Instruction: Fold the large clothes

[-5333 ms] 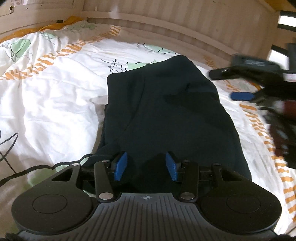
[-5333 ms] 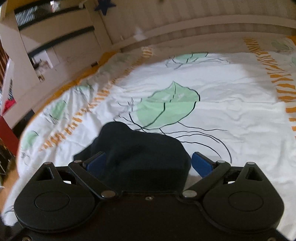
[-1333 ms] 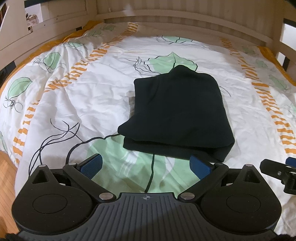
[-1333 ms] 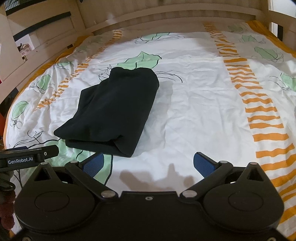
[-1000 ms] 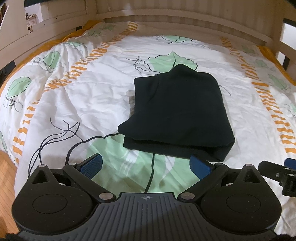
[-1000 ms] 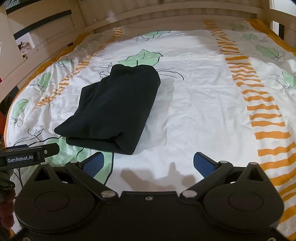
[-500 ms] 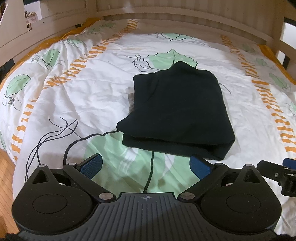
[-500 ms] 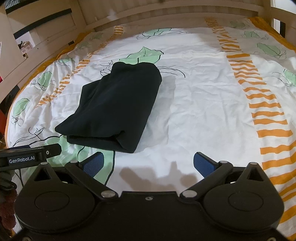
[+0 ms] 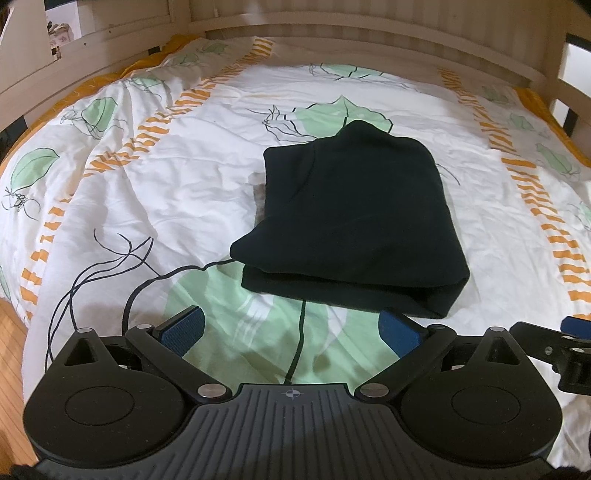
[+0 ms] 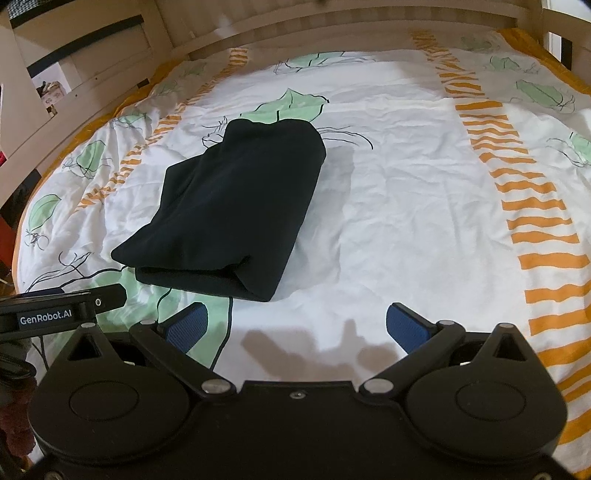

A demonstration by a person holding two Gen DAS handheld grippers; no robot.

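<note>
A dark navy garment (image 9: 354,221) lies folded into a compact rectangle on the bed; it also shows in the right wrist view (image 10: 229,210). My left gripper (image 9: 291,328) is open and empty, just short of the garment's near folded edge. My right gripper (image 10: 295,326) is open and empty, near the garment's right corner, over bare quilt. Neither gripper touches the cloth. The right gripper's tip shows at the left wrist view's right edge (image 9: 554,339), and the left gripper's body shows at the right wrist view's left edge (image 10: 55,310).
The bed carries a white quilt (image 9: 147,192) with green leaves and orange stripes. A pale wooden bed frame (image 9: 332,40) runs along the far side, with rails at the right (image 10: 561,33). Wooden floor (image 9: 9,332) shows beyond the bed's left edge.
5.3 s ago both grippers were at the garment, the left one narrowed over it. Since then both have drawn back and stand wide open. Over the last second they drifted only slightly.
</note>
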